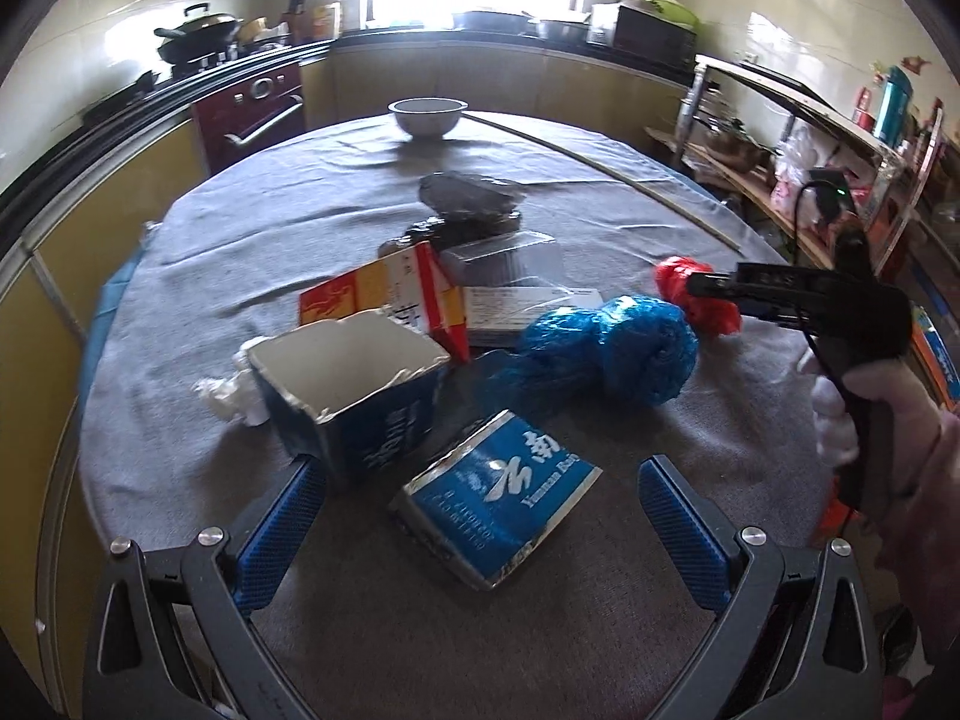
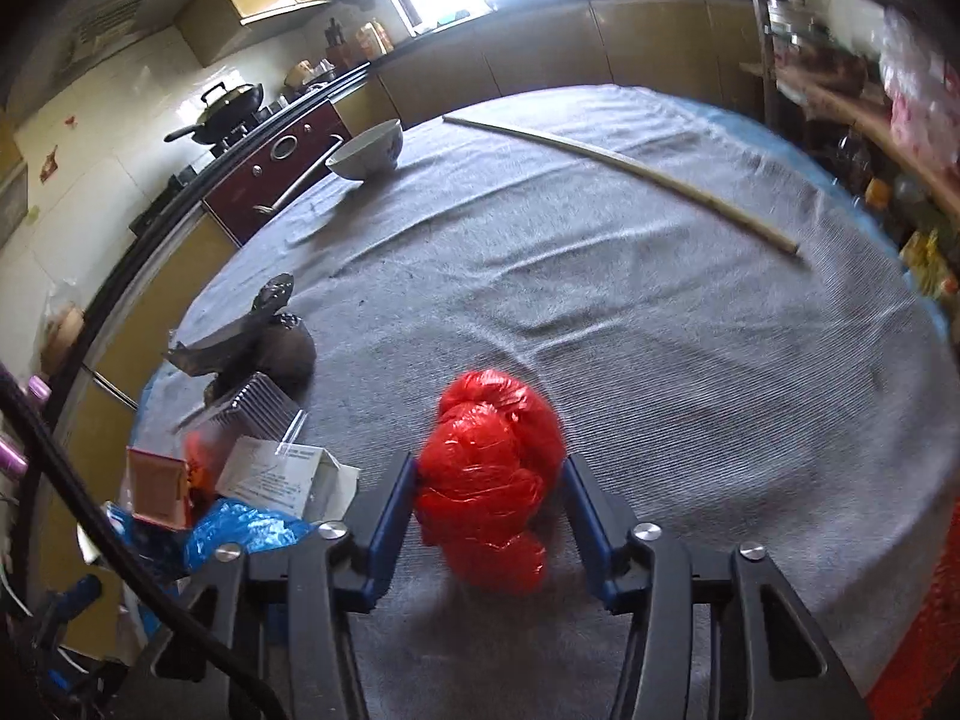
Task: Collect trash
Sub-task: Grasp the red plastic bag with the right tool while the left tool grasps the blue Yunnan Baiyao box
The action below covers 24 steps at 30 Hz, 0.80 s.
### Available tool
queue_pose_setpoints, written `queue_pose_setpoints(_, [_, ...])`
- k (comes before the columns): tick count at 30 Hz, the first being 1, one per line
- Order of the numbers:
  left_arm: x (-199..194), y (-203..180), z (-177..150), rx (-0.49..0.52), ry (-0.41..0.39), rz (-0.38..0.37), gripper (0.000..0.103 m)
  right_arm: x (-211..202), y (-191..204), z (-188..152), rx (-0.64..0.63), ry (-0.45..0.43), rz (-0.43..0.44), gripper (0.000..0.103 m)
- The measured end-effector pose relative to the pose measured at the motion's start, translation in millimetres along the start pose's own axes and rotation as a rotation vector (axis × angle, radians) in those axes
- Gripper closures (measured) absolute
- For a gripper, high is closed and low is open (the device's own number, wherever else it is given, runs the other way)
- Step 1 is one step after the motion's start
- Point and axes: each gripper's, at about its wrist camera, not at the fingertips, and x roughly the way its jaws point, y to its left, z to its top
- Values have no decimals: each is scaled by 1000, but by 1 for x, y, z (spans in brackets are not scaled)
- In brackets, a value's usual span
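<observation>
Right hand-held gripper [image 2: 489, 480]: clamps red bag [image 2: 489, 474].
Left hand-held gripper [image 1: 480, 516]: spread wide, empty.
Remaining: cartons [image 1: 360, 396], blue bag [image 1: 606, 354] near tabletop [image 2: 660, 330] edge, uncollected.

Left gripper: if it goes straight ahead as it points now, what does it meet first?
Most likely the flattened blue carton, lying between the open fingers of the left gripper and just ahead. The torn open box sits left of that line.

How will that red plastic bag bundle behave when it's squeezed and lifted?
The red plastic bag bundle looks crumpled and glossy, so it will probably squash between the right tongs and may slip. It likely weighs little. Its lumpy shape seems unlikely to roll.
</observation>
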Motion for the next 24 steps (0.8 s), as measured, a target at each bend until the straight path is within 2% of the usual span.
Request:
queue_pose_setpoints(9, [24, -7, 1, 75, 42, -69, 0, -1, -6, -7, 23, -1, 55, 59])
queue_pose_setpoints(11, [30, -6, 1, 66, 66, -97, 5, -5, -10, -10, 36, 1, 70, 59])
queue_pose_setpoints(13, [37, -6, -2, 53, 97, -118, 17, -10, -12, -15, 42, 4, 82, 59])
queue_pose_setpoints(16, [41, -8, -7, 33, 136, -163, 29, -14, -15, -21, 50, 11, 96, 59])
queue_pose_setpoints(19, [40, -11, -11, 18, 164, -217, 29, -17, -16, -26, 58, 22, 108, 59])
queue_pose_setpoints(24, [42, -16, -8, 8, 178, -186, 29, -16, -9, -26, 17, 28, 81, 58])
